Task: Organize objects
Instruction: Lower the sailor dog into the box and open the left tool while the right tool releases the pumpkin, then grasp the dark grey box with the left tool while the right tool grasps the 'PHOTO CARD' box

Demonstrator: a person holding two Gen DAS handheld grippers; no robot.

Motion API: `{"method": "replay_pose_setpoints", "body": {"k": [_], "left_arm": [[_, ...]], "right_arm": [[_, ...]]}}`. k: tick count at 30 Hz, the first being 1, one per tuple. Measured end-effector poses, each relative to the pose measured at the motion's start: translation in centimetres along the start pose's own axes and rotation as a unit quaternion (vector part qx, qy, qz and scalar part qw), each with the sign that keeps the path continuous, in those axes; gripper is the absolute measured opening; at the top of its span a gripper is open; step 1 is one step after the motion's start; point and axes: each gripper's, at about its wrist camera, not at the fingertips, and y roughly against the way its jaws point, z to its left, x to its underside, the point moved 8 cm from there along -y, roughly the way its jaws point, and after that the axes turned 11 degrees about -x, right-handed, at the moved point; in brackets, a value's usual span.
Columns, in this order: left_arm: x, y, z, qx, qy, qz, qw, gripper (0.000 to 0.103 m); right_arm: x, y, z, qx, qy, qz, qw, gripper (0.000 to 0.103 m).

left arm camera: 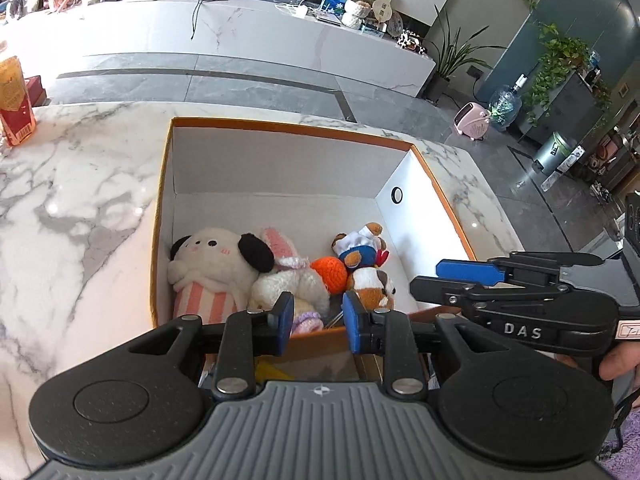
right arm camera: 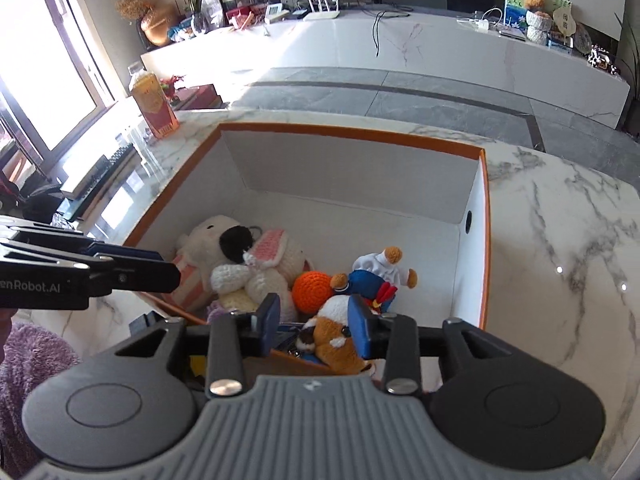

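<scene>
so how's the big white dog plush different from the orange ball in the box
The white dog plush is much the bigger; the orange ball is small and round. The plush is fluffy, cream with black ears, a face and a pink striped body; the ball is plain crocheted orange. The plush lies against the box's left wall; the ball sits mid-pile. Both are soft toys inside the box.

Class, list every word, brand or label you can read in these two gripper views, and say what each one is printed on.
"DAS": white letters on the black body of the right gripper, seen in the left wrist view.
"enRobot.AI": white lettering on the left gripper, cut off at the picture's edge in the right wrist view.
Label on the orange bottle: too blurred to read.
Small white tag beside "DAS": too small to read.
</scene>
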Motion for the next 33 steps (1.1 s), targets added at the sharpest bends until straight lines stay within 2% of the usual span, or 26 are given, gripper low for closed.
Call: {"method": "replay_pose_setpoints", "body": {"k": [1,5,6,10,12,17,21,24,27,31,33], "left_arm": [[0.5,0.5,0.1,-0.008,0.006,-0.003,0.9999,0.036],[2.2,1.5,1.2,-0.046,0.044,-0.017,0.9978,0.059],[2.6,1.6,1.6,-0.052,0.057,-0.018,0.9968,0.063],[4.1,0.4,3.2,-0.061,0.114,0.012,0.9915,0.067],[4.8,-0.4,3.8,-0.072,0.139,0.019,0.9875,0.072],[5.9,-2.4,5.1,-0.100,0.192,0.038,0.9756,0.075],[6.4,-3.7,5.4,-0.098,0.231,0.062,0.9659,0.075],[6.5,-4.3,5.1,-0.114,0.224,0.064,0.9657,0.075],[6.8,-4.8,5.1,-0.134,0.213,0.071,0.9651,0.072],[7.0,-5.0,5.4,-0.131,0.215,0.076,0.9647,0.071],[7.0,-4.9,5.4,-0.130,0.209,0.075,0.9662,0.063]], "right_arm": [[0.4,0.9,0.2,0.002,-0.004,-0.010,1.000,0.041],[2.9,3.8,0.2,0.038,-0.023,-0.043,0.998,0.047],[3.7,4.2,0.1,0.049,-0.030,-0.048,0.997,0.047],[6.4,4.5,-0.8,0.069,-0.073,-0.058,0.993,0.048],[7.7,3.9,-1.6,0.087,-0.091,-0.055,0.990,0.048],[9.7,2.4,-3.1,0.098,-0.134,-0.042,0.985,0.048],[10.0,1.5,-4.0,0.109,-0.148,-0.034,0.982,0.048],[10.3,0.9,-4.3,0.092,-0.168,-0.028,0.981,0.048],[10.6,0.3,-4.8,0.093,-0.178,-0.022,0.979,0.046],[10.9,-0.4,-5.4,0.091,-0.193,-0.016,0.977,0.037],[11.1,-0.7,-5.7,0.089,-0.198,-0.012,0.976,0.033]]}}
